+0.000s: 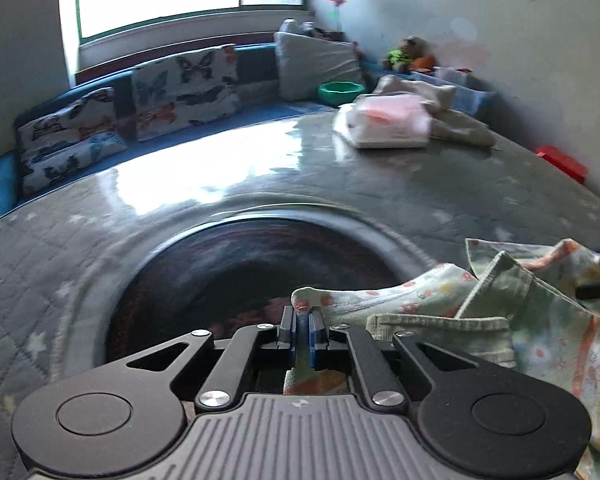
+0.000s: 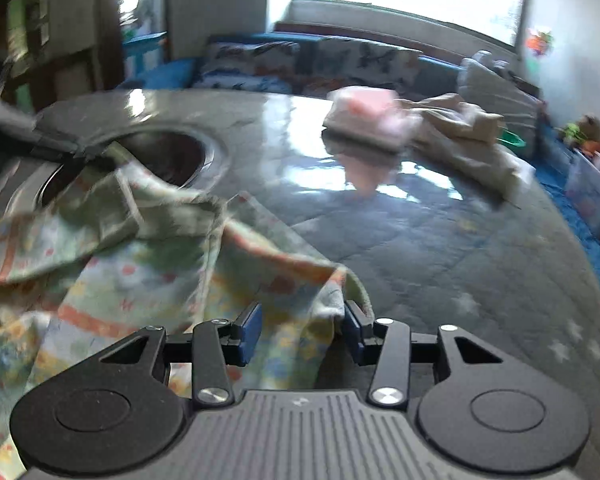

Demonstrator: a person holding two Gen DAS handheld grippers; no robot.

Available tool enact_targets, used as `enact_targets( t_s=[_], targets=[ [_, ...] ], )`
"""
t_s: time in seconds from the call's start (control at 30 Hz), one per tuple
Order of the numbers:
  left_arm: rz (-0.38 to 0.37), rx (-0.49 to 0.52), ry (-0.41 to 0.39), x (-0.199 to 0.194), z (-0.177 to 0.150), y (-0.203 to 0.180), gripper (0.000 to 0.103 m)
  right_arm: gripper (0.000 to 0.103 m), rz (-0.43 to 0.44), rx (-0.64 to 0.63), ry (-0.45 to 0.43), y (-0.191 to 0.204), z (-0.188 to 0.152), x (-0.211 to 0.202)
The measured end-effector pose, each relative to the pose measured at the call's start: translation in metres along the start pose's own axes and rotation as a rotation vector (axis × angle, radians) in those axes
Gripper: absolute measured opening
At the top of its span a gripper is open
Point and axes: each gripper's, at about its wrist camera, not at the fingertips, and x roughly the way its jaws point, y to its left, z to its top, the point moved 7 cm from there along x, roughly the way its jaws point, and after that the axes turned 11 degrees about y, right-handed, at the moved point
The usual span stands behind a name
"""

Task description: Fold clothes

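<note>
While motion blurs the printed garment (image 2: 148, 248), its lower part runs off-frame.

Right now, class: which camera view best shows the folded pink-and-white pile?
The left wrist view: the folded pink-and-white pile is fairly sharp there, with its stacked layers visible beside the crumpled beige garment. In the right wrist view the pile is blurred and its layers merge.

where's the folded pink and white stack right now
In the left wrist view the folded pink and white stack lies at the far right of the grey mattress, against a crumpled beige garment, near the green bowl.
</note>
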Motion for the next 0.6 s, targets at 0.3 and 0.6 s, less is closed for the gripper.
enact_targets(
  t_s=[0.3,0.6],
  targets=[
    [0.131,-0.091,-0.001,-0.007,-0.008,0.062,0.006,0.044,0.031,-0.16,-0.033,0.056,0.056,0.041],
    [0.286,-0.187,0.005,-0.006,-0.001,0.126,0.006,0.045,0.037,-0.242,-0.035,0.1,0.122,0.093]
  ],
)
